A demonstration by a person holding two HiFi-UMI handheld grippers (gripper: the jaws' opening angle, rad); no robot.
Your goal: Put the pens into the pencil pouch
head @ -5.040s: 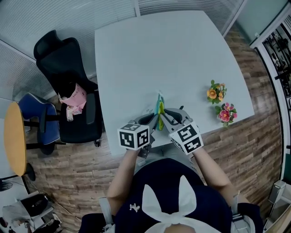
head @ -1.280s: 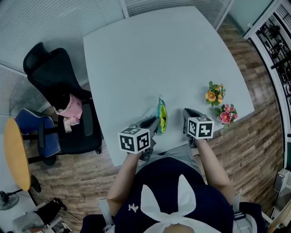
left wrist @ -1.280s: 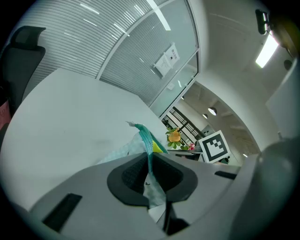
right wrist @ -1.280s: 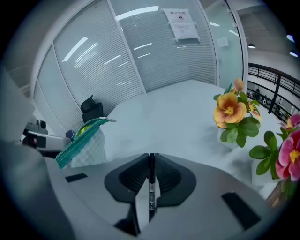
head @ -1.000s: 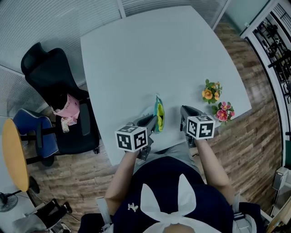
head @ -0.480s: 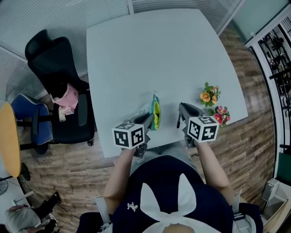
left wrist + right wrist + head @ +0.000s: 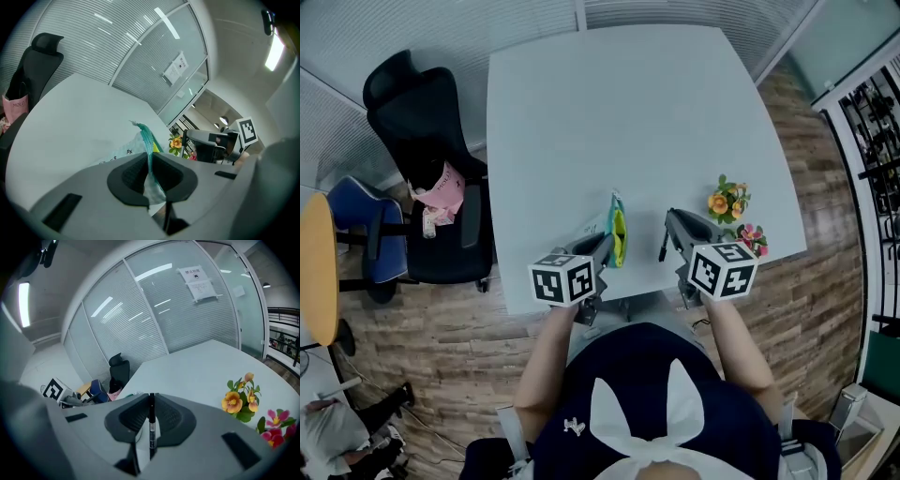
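On the far left, a black office chair (image 7: 417, 131) stands beside the white table (image 7: 619, 103). Your left gripper (image 7: 605, 246) is at the table's near edge. Its jaws are clamped on the near end of the pencil pouch (image 7: 617, 230). The pouch is teal and yellow, stands on its edge, and its far end points toward the middle of the table. To the right, apart from the pouch, your right gripper (image 7: 667, 234) is over the table's near edge. Its jaws are pressed together on a thin black pen (image 7: 151, 425), which stands upright between the pads. Furthest right, two small clusters of flowers (image 7: 728, 199) sit near the table's right edge.
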